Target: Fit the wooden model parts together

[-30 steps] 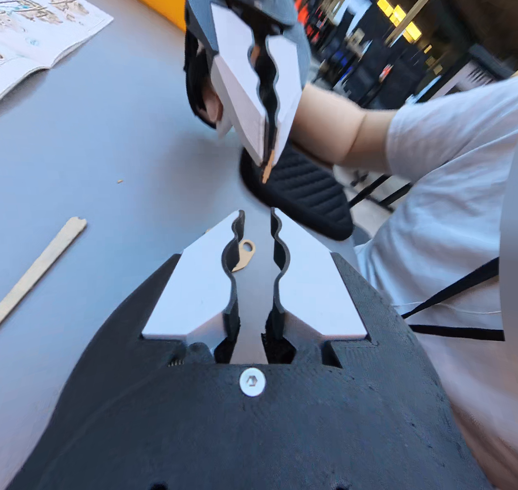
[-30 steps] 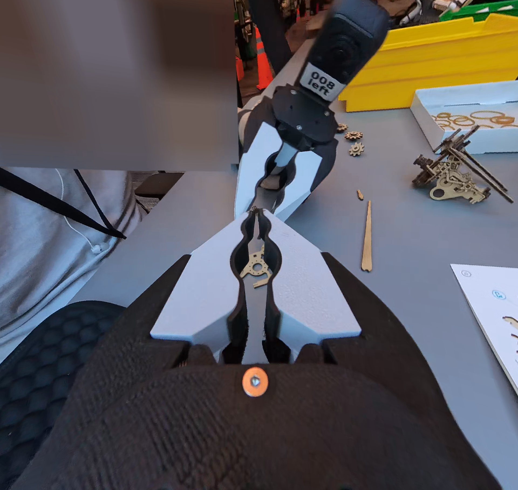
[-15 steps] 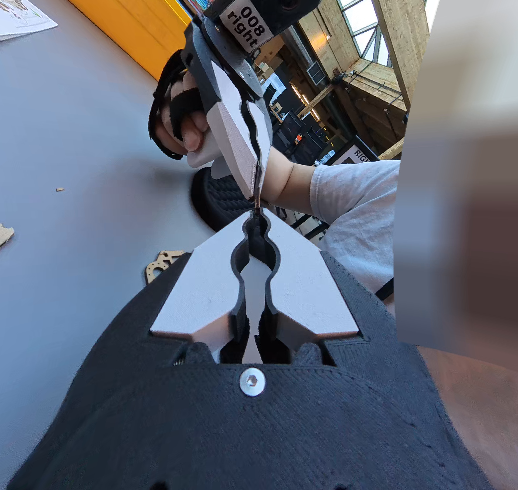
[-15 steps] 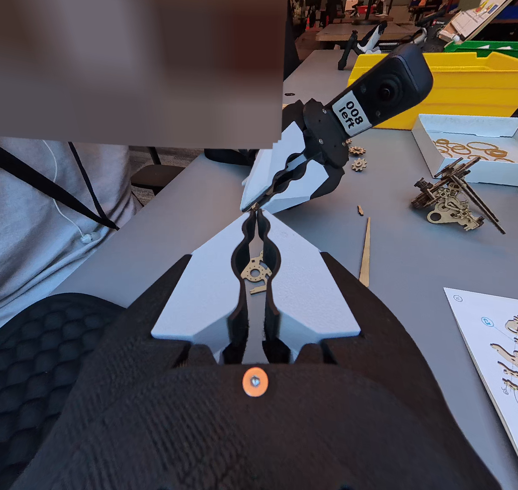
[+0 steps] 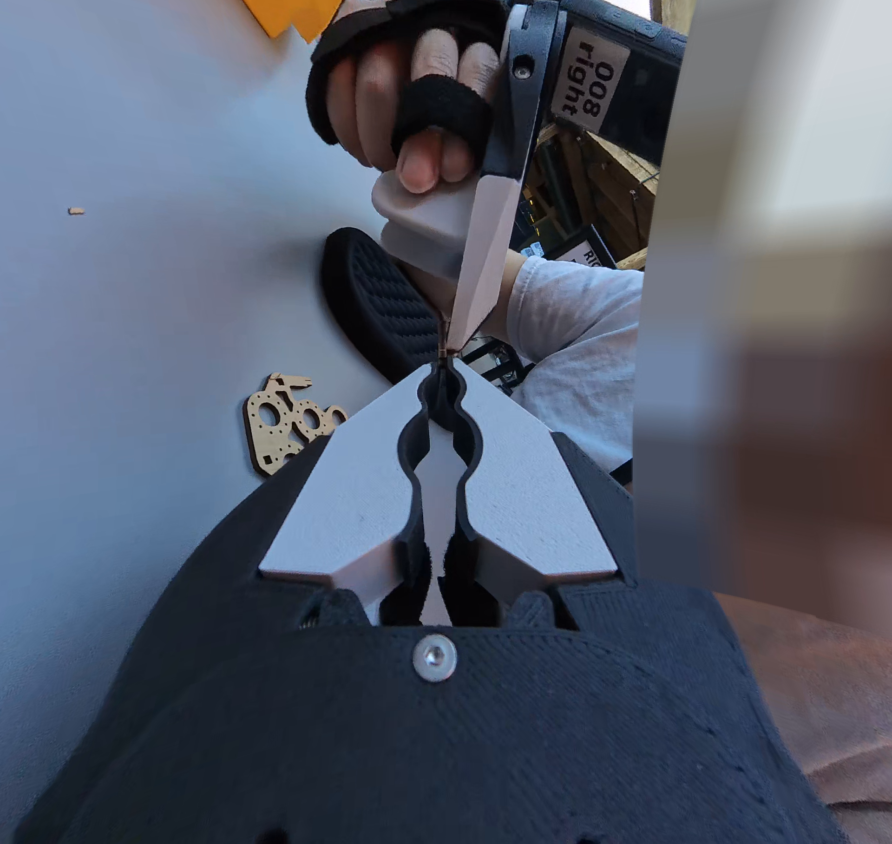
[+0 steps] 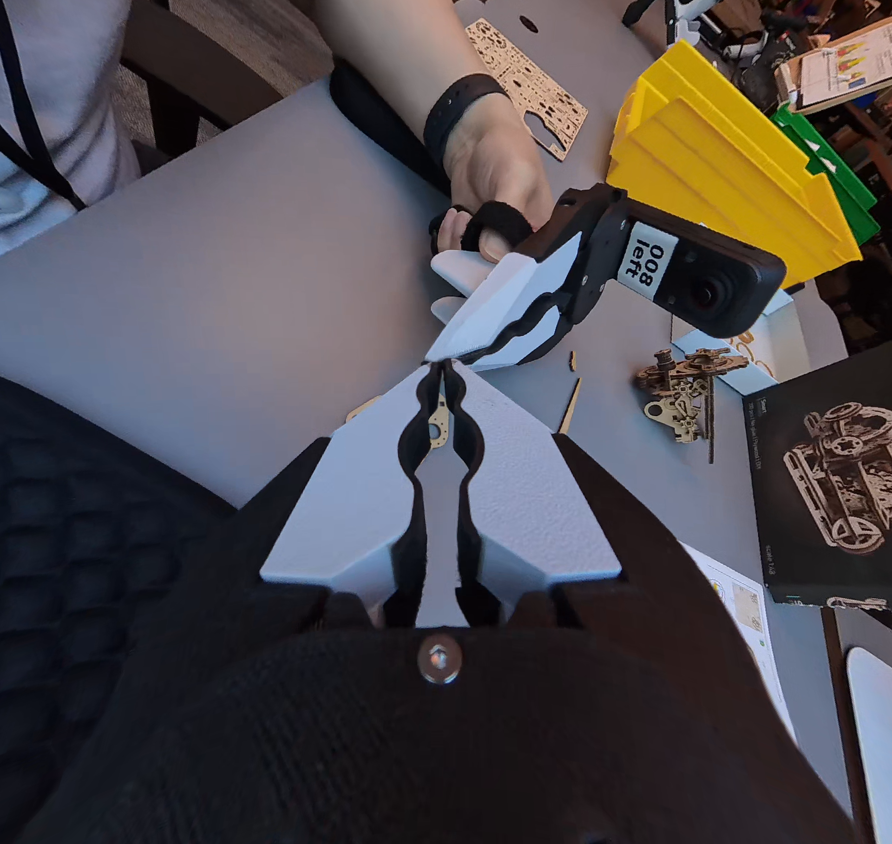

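Observation:
A small thin wooden pin (image 5: 444, 341) spans the tips of both grippers above the grey table (image 5: 145, 241). My left gripper (image 5: 441, 370) is shut on its lower end. My right gripper (image 5: 455, 338) comes down from above and is shut on the other end. In the right wrist view my right gripper (image 6: 440, 369) meets my left gripper (image 6: 433, 359) tip to tip, and the pin is almost hidden there. A flat wooden plate with holes (image 5: 285, 422) lies on the table below. It also shows through the right jaws (image 6: 439, 427).
A partly built wooden model (image 6: 685, 391), a black box (image 6: 830, 483) and an instruction booklet (image 6: 738, 613) lie to the right. Yellow bins (image 6: 724, 155) and a punched wooden sheet (image 6: 526, 82) are farther back. A wooden stick (image 6: 572, 406) lies near the grippers. My two grippers' fingertips are within a few centimetres of each other.
My left gripper, open a second ago, has closed on the free end of the pin held by my right gripper. Both grippers have tilted and turned since, tips still together.

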A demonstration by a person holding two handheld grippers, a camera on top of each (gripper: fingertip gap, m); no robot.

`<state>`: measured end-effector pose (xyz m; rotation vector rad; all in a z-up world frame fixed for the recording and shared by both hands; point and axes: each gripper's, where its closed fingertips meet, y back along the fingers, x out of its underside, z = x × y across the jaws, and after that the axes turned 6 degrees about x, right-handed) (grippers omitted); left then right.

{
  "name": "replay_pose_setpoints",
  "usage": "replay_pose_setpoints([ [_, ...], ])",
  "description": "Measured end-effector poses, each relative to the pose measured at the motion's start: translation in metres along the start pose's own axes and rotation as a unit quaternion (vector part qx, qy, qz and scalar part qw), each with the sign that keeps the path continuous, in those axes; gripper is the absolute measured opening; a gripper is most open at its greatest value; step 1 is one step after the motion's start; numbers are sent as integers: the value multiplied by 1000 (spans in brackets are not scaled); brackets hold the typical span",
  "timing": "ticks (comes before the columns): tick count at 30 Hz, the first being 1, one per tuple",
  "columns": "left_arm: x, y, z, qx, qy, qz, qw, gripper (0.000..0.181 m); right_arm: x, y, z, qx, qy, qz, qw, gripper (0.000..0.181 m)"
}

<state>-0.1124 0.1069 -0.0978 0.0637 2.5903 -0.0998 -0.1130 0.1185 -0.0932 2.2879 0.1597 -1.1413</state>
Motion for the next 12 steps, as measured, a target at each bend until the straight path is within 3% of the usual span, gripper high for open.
replay_pose_setpoints([
  [1,0,0,0,0,1,1,1000,0,0,0,0,0,1,1,1000,3],
  [12,4,-3,-4,16,4,13,1000,0,2,-1,0,5,11,9,1000,1],
])
